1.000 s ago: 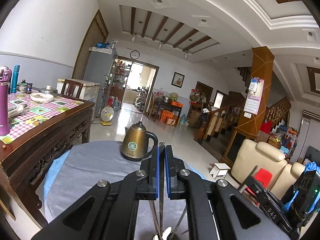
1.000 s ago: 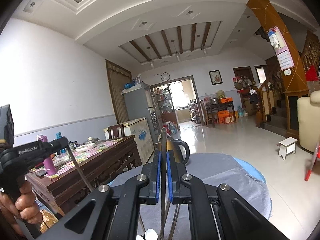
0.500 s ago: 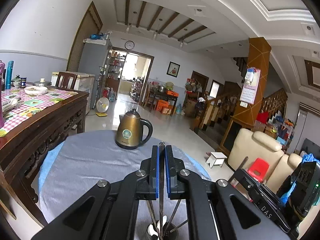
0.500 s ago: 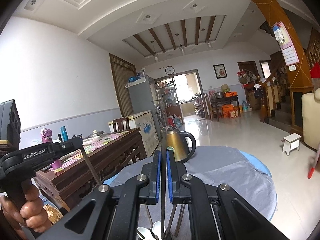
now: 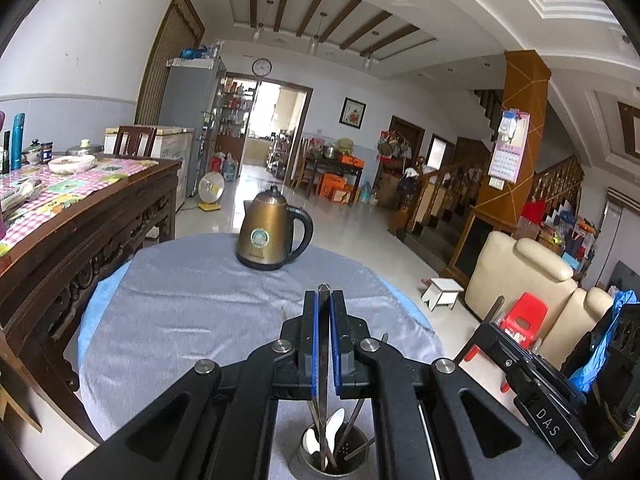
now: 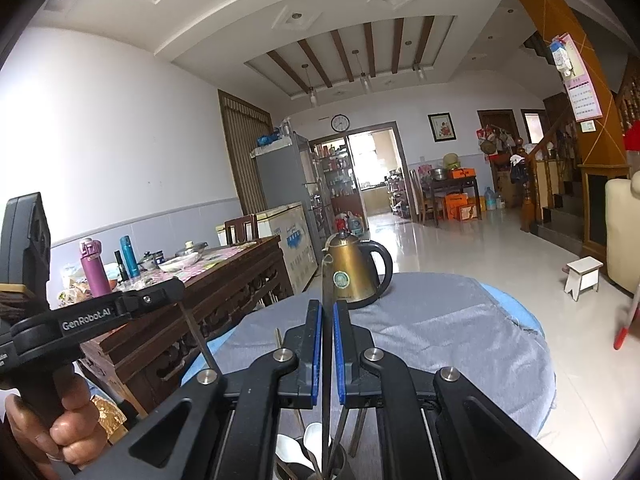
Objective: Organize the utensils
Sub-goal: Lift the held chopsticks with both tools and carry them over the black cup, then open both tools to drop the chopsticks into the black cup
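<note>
In the left wrist view my left gripper (image 5: 323,300) is shut on a thin dark chopstick (image 5: 322,360) held upright. Its lower end reaches into the metal utensil holder (image 5: 352,468), which stands on the round table right below the jaws. The holder contains white spoons (image 5: 334,430) and several more sticks. In the right wrist view my right gripper (image 6: 327,308) is shut on another chopstick (image 6: 326,280) over the same holder (image 6: 340,460), with white spoons (image 6: 312,436) inside. The two grippers are side by side: the left gripper (image 6: 176,288) shows with its stick, and the right gripper (image 5: 486,326) shows too.
A bronze kettle (image 5: 272,236) stands at the far side of the round table, which has a grey cloth (image 5: 192,312). A carved wooden table (image 5: 80,216) with bottles and bowls stands close on the left. A cream sofa (image 5: 520,280), red stool (image 5: 522,316) and small white stool (image 5: 442,292) are on the right.
Both views have tipped downward, so the kettle sits higher in frame and the holder with spoons has come into view under the jaws. The left gripper sank with its stick. Both jaws stayed shut.
</note>
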A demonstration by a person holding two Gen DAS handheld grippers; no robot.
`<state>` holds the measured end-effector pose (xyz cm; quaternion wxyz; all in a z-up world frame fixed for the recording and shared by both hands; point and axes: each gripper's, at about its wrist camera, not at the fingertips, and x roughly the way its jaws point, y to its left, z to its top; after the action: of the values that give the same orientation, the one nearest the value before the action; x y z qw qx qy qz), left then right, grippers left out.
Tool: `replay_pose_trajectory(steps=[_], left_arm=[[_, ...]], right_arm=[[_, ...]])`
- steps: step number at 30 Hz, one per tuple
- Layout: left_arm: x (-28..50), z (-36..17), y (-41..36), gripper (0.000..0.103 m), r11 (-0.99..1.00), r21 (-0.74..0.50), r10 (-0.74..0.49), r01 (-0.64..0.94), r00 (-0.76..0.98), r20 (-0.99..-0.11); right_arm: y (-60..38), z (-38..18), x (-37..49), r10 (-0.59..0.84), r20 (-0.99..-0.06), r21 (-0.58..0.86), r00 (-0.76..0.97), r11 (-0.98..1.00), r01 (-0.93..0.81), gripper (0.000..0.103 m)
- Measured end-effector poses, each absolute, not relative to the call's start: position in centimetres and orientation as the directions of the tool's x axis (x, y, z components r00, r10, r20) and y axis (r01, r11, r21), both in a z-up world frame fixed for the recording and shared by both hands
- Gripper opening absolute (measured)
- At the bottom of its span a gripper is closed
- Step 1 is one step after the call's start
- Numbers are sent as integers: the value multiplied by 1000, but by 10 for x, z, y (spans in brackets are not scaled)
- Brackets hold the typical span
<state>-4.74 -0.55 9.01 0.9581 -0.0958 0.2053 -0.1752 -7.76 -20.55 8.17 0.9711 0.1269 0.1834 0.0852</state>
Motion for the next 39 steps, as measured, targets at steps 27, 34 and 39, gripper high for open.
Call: replay_pose_trajectory(steps=[27,34,39], left_arm=[[-30,66,-2,9,927,-273,-364,257,795,-485],[-31,74,14,19,936,-278,-324,214,831,-453],[-26,71,26,19,942,-289,-294,172,839,-459]], right_arm=[[-191,53,-64,280,-474,304,835,942,-144,7],[-205,55,-63,279,-453,364,846,925,-110,9],[-211,53,-61,260,-456,378,851,923,-79,9]])
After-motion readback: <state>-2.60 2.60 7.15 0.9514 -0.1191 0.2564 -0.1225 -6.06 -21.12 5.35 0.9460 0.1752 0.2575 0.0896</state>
